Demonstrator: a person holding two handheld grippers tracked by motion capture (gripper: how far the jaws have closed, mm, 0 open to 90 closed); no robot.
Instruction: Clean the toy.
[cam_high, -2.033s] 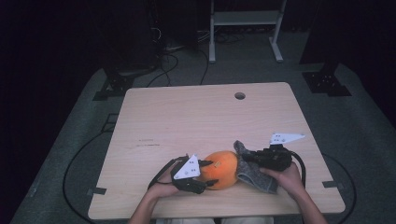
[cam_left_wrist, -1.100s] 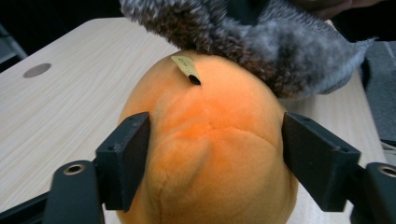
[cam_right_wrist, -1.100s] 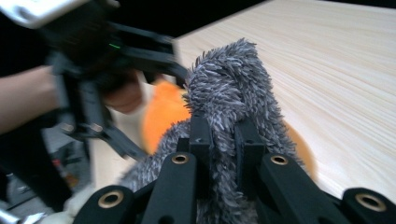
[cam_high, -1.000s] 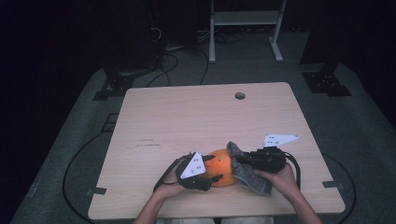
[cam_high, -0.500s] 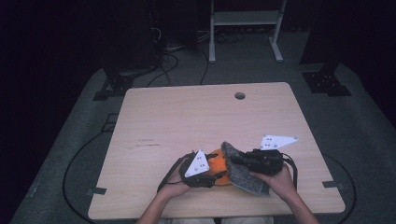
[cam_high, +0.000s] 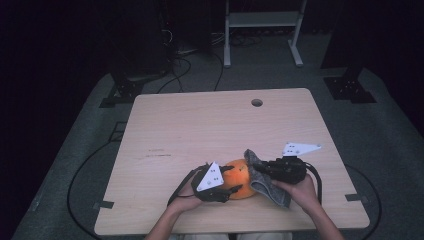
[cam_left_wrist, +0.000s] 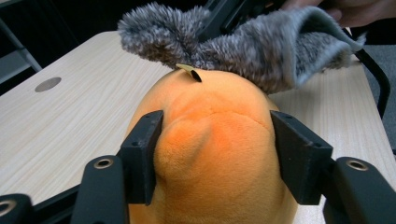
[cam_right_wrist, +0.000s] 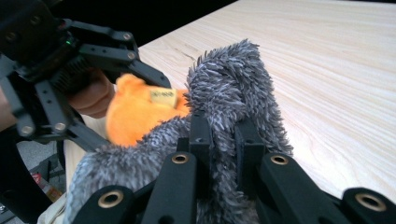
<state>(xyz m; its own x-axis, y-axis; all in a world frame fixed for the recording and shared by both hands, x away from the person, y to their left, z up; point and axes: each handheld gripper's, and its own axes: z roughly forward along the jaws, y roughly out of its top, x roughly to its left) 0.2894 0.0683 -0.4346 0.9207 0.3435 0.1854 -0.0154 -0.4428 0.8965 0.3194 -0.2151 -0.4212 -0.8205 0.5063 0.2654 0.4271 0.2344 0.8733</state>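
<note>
**Grey cloth meets orange plush at the near edge of the table**

While the left gripper (cam_high: 227, 189) pins the orange plush toy (cam_high: 239, 178) from either side, the right gripper (cam_high: 262, 169) brings a fuzzy grey cloth (cam_high: 267, 184) against it. The toy sits on the pale wooden table (cam_high: 200, 130), close to the near edge and between the two hands. In the left gripper view the black jaws stand on both flanks of the plush (cam_left_wrist: 215, 149), pads pressed into the soft fabric; they have just been opening a little after a brief squeeze, yet the toy remains between them and visibly dented. The right jaws are drawn close together, clamped on a fold of the cloth (cam_right_wrist: 233, 93), whose pile bulges round them in the right gripper view.

The step in hand looks like wiping the toy, or draping it: the cloth (cam_left_wrist: 261, 51) lies over the top of the plush, touching it near a small tag (cam_left_wrist: 189, 71) (which of the two is meant I cannot tell).

Next, I judge, the right hand must draw the cloth across the rounded top while the left holds firm. Because plush yields and rolls easily, too light a hold could let the toy turn under the drag; too hard a pull could tug the cloth from its pinch.
</note>
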